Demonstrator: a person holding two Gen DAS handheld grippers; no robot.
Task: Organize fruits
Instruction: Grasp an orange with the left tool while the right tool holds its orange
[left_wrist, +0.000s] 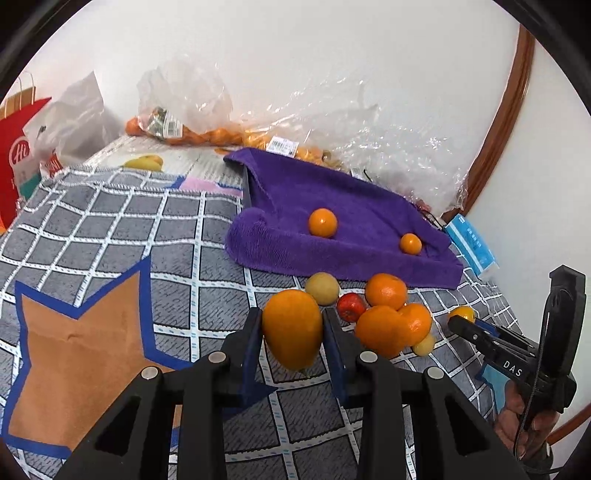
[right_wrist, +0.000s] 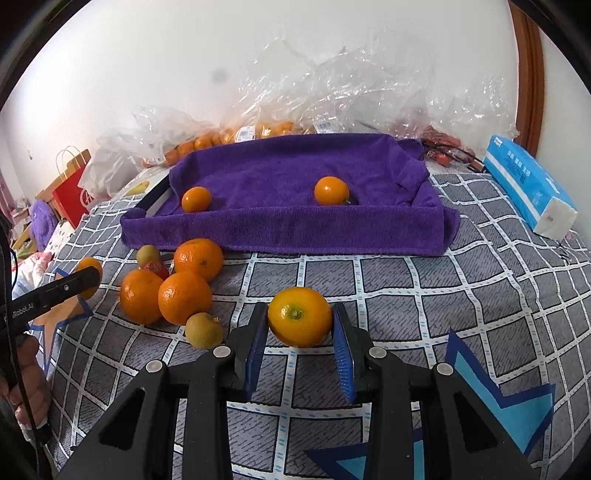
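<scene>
My left gripper (left_wrist: 292, 325) is shut on an oval orange fruit (left_wrist: 291, 332), lifted above the checked cloth. My right gripper (right_wrist: 300, 321) is shut on a small round orange (right_wrist: 299, 316) with its green stem end facing the camera. Beyond both lies a tray draped in a purple towel (left_wrist: 354, 206) (right_wrist: 266, 177) with two small oranges (right_wrist: 196, 199) (right_wrist: 331, 190) in it. In front of the tray sits a pile of loose fruit: three bigger oranges (right_wrist: 184, 297), a red fruit (left_wrist: 351, 306) and small yellowish round fruits (right_wrist: 204, 330).
A blue tissue pack (right_wrist: 524, 184) lies right of the tray. Clear plastic bags of oranges (left_wrist: 207, 134) line the wall behind it. A red paper bag (left_wrist: 18, 158) stands at the far left. The checked cloth (right_wrist: 424, 295) spreads bare to the right of the pile.
</scene>
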